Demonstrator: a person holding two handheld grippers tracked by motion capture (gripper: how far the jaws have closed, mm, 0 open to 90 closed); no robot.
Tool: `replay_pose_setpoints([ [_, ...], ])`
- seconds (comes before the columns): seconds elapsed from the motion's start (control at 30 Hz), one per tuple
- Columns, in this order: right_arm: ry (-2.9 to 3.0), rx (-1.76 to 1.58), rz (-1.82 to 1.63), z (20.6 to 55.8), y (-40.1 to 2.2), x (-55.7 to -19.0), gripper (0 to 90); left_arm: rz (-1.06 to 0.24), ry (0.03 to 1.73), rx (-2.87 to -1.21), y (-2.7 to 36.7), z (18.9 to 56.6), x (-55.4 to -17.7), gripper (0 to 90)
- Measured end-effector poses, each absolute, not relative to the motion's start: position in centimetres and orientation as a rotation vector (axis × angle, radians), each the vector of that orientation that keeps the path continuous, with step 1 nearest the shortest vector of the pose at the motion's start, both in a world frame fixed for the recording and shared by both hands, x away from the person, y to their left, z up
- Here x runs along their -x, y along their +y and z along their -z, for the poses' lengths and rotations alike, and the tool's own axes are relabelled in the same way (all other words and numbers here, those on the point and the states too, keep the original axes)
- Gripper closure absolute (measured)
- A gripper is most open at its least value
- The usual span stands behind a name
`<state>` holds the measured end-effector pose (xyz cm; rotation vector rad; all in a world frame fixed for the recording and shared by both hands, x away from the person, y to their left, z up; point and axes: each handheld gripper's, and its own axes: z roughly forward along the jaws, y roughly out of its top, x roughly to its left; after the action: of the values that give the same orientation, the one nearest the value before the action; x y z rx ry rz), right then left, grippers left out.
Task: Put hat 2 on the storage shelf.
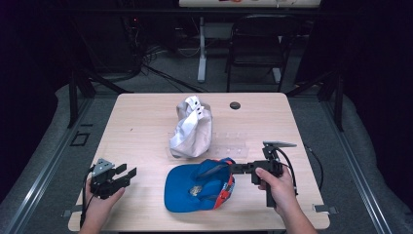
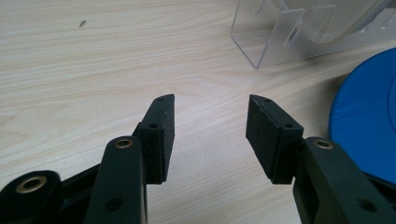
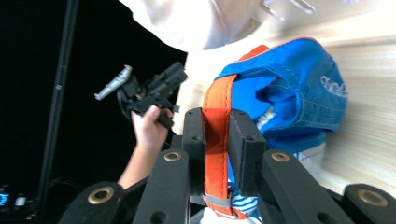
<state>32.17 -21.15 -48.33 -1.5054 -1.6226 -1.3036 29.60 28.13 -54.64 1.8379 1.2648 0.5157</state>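
Two caps share a pale wooden table (image 1: 146, 117) ringed by dark floor, a chair beyond its far edge. We take the blue cap (image 1: 197, 185) as landmark, lying near the front edge. Right of it, the right gripper (image 1: 234, 168) pinches its orange strap (image 3: 216, 140). Left, over bare wood, the left gripper (image 1: 127, 176) stands parted and empty. Behind sits a white cap (image 1: 191, 129), apparently on a clear stand (image 2: 280, 32).

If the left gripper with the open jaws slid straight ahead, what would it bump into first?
Probably the clear plastic stand; the left gripper has bare table ahead first, and the blue cap sits off to one side. Depth is unclear.
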Motion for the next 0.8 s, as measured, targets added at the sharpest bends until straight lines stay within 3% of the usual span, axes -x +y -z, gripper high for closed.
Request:
replay_pose_setpoints([
  [0.8,-1.543,1.442,1.351,42.0,-21.5,-33.0,78.2,-0.521,1.262,-1.841,28.3,54.5,-29.5,52.7],
])
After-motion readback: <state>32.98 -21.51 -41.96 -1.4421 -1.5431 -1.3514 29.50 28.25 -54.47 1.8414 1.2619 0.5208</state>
